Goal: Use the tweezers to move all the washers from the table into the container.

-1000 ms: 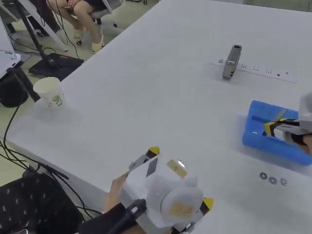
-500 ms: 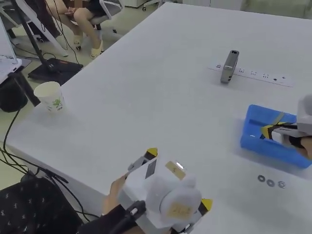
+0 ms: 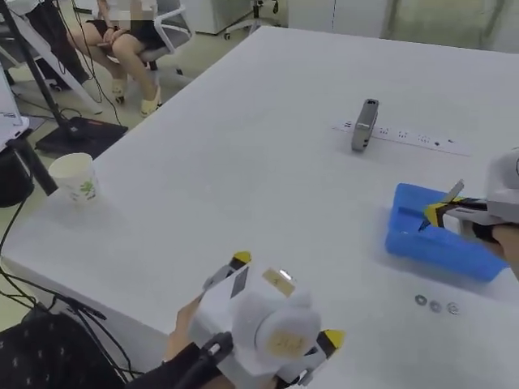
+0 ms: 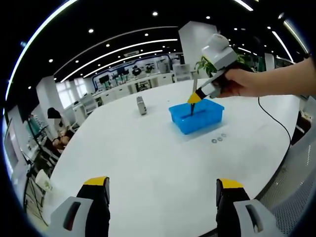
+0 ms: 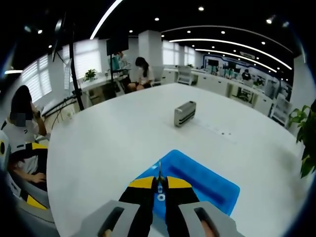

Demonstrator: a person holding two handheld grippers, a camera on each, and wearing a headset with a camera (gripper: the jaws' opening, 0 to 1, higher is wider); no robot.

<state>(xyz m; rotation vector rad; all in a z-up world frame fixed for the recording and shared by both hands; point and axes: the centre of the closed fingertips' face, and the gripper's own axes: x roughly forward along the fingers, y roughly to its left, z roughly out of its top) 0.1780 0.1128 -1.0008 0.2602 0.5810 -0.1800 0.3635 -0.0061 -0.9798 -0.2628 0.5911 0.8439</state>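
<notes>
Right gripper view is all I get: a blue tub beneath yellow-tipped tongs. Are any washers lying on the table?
Observer: Yes, three washers lie in a row on the table, just outside the blue container.
Operator: What are the other tongs doing?
Observer: The left tongs are open and hold nothing.
Operator: Anything else on the table?
Observer: A paper cup stands near its left corner.

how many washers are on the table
3 washers, in a row on the table beside the blue container: left, middle, right. Others may be hidden inside it.
</notes>
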